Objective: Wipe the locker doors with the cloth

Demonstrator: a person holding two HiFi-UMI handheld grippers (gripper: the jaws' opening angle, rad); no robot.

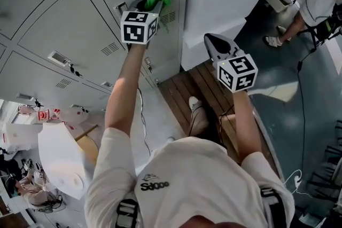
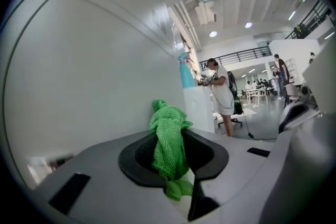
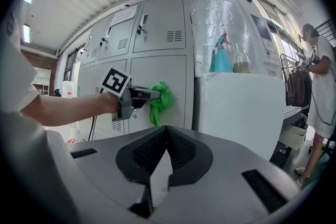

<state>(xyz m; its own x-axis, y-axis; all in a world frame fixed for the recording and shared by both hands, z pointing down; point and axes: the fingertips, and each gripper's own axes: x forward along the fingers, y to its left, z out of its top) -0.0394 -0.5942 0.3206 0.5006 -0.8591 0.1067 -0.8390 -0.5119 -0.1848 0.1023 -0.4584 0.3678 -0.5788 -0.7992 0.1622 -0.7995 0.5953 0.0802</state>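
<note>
Where left gripper jaws close, cloth hangs pinched.

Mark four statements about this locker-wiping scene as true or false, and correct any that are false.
1. The left gripper is shut on the green cloth. True.
2. The right gripper holds the spray bottle. False: its jaws are together with nothing between them, and the bottle stands on top of the white cabinet.
3. The cloth lies on the floor. False: it is held up in front of a grey locker door.
4. The white cabinet stands right beside the lockers. True.
</note>
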